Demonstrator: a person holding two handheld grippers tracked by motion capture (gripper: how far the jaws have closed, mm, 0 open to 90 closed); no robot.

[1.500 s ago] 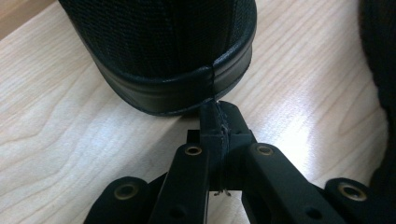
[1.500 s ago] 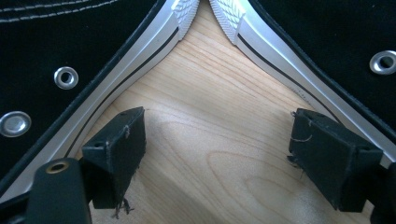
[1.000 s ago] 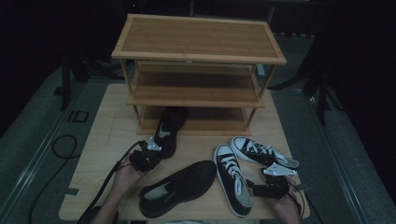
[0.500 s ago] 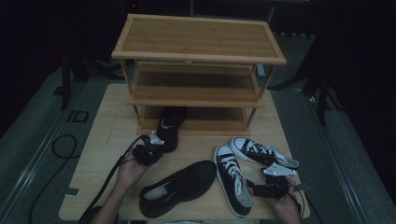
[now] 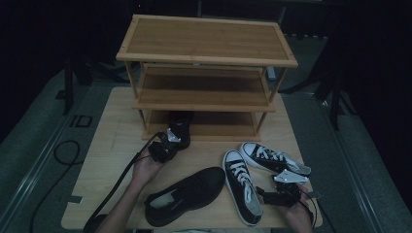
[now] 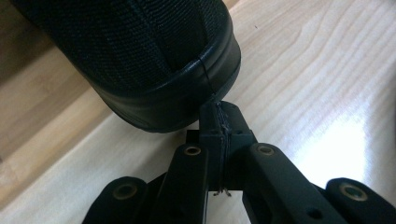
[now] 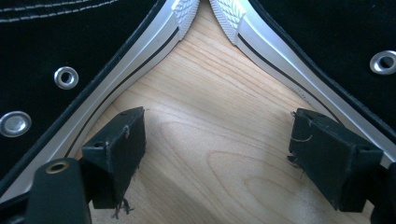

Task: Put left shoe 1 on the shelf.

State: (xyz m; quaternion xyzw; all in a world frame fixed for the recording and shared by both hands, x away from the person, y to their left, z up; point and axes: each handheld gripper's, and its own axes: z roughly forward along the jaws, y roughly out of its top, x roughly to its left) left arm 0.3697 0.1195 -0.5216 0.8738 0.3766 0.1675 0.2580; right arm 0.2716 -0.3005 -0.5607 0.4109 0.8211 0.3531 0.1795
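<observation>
**Black shoe pushed toe-first onto the rack's bottom shelf**

Black shoe [image 5: 179,127] now lying with its toe under the lowest shelf of the wooden shoe rack [image 5: 206,48], heel poking out toward the lower part of the high view; a second ago farther out on the table, just in front of the rack. Moved up the frame with it, the left hand-held gripper [image 5: 167,143], pads pressed flat together with nothing between them, tips butted against the rounded heel of the black shoe [image 6: 140,60] in the left gripper view. Looks like a shove rather than a carry: shoe probably close to home, perhaps needing one more nudge to sit fully on the shelf.

Matching black shoe [image 5: 187,194] lying untouched at lower centre of the high view, likely next in line. To its right, two black-and-white sneakers, one [image 5: 241,187] pointing up the frame, the other [image 5: 272,158] angled toward the right edge. Right hand-held gripper [image 5: 272,194] parked at lower right, same place as a second ago, jaws spread wide over bare wood, white soles of both sneakers meeting ahead of it in the right gripper view.

Pale wooden table [image 5: 107,160], grain plain and glossy under the light. Around it a dim room: grey floor, a dark cable [image 5: 58,155] looping at the left, black stands and deep shadow beyond the rack.
</observation>
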